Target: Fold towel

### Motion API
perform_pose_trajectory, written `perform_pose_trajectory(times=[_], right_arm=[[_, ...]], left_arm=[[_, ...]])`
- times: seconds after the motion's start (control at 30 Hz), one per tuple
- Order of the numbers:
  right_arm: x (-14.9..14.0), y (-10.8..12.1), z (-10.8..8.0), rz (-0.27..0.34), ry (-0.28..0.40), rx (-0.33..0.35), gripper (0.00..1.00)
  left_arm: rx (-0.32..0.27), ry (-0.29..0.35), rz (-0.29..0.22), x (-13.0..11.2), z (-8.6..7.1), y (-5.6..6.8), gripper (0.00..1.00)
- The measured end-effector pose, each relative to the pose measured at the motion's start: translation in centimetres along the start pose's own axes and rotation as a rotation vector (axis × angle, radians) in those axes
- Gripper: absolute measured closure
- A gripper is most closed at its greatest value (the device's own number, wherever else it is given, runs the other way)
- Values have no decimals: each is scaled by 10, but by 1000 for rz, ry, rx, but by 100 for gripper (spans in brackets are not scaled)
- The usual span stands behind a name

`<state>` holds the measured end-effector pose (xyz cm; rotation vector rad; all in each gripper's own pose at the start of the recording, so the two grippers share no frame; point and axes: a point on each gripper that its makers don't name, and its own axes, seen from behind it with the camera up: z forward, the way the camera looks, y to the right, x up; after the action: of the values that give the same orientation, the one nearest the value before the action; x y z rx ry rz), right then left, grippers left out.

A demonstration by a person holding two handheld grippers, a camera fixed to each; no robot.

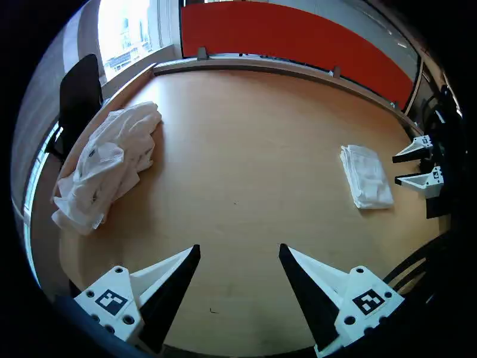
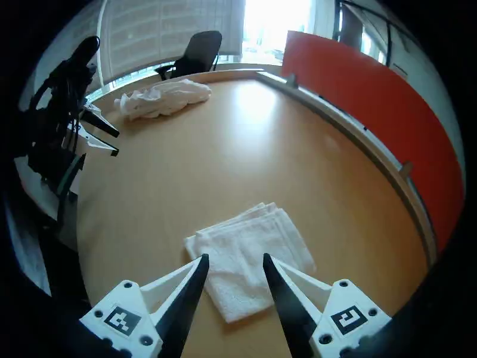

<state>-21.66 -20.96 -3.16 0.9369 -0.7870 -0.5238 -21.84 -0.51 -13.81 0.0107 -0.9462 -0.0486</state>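
Observation:
A folded white towel (image 1: 366, 176) (image 2: 256, 238) lies flat on the wooden table (image 1: 238, 137) (image 2: 238, 149). My right gripper (image 2: 235, 258) (image 1: 396, 169) is open, its fingertips just at the towel's near edge with nothing pressed between them. A crumpled pile of white towels (image 1: 110, 164) (image 2: 164, 96) sits near the table's far corner by the window. My left gripper (image 1: 238, 249) (image 2: 117, 144) is open over bare wood, well away from both the pile and the folded towel.
A red partition (image 1: 286, 42) (image 2: 369, 107) runs along the back edge of the table. A black office chair (image 1: 80, 101) (image 2: 200, 51) stands behind the towel pile by the window. Bare tabletop stretches between the pile and the folded towel.

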Motion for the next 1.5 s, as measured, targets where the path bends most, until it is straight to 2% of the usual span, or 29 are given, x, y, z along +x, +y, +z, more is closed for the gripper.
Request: perform_pose_trajectory(times=[0.4, 1.2, 1.4, 1.5], right_arm=[[-25, 2, 0, 35, -33, -19, 31], [-101, -8, 2, 96, -146, -28, 31], [-110, -9, 1, 107, -159, -29, 31], [-112, -9, 1, 114, -163, -29, 35]], left_arm=[[-2, -1, 5, 1, 0, 2, 1], [-3, -5, 10, -2, 0, 6, 1], [-4, -6, 13, -1, 1, 7, 1], [-4, -6, 15, -1, 1, 7, 1]])
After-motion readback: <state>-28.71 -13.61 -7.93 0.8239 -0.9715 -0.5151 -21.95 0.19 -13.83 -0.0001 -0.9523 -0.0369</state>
